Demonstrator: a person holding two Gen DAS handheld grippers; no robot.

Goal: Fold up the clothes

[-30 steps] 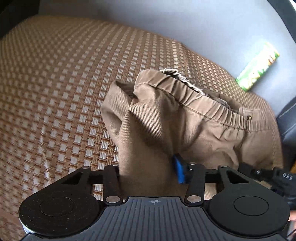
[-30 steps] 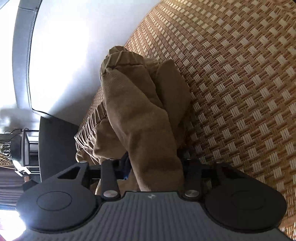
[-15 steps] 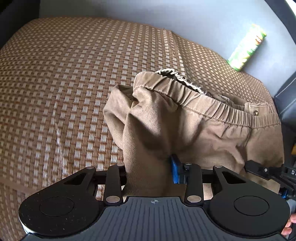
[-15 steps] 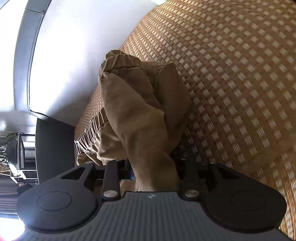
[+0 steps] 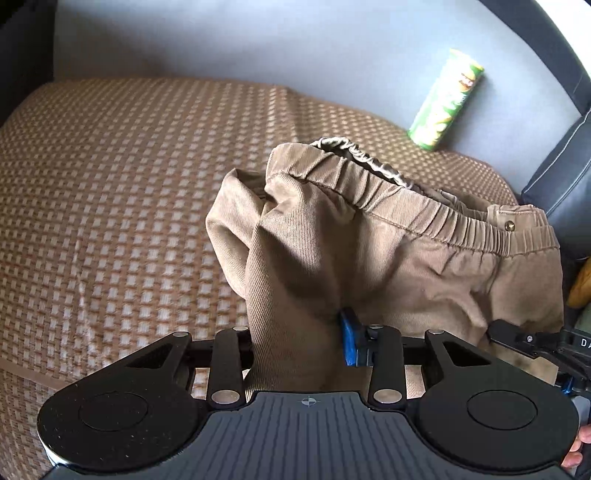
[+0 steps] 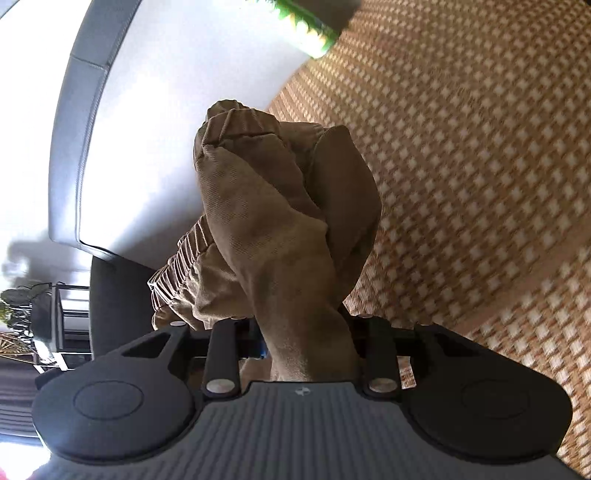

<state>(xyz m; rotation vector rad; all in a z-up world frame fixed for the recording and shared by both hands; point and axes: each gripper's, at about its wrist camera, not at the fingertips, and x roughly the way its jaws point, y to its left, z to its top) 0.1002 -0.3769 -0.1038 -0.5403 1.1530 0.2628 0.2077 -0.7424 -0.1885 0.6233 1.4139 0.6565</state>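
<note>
Tan trousers [image 5: 369,251] with an elastic waistband hang bunched above the brown woven mat [image 5: 110,184]. My left gripper [image 5: 299,332] is shut on a fold of the trousers, its blue pad showing at the right of the cloth. My right gripper [image 6: 306,339] is shut on another fold of the trousers [image 6: 273,229], which hang in front of it over the mat [image 6: 480,166]. The other gripper's black frame [image 5: 532,339] shows at the right edge of the left wrist view.
A green snack can [image 5: 447,99] lies against the grey sofa back [image 5: 258,40]; its end shows in the right wrist view [image 6: 310,26]. A dark cushion [image 5: 561,184] stands at the right. A dark shelf unit [image 6: 55,317] is beyond the sofa.
Both grippers have lifted and tilted with the trousers still held. More of the sofa back and the green can have come into view.
</note>
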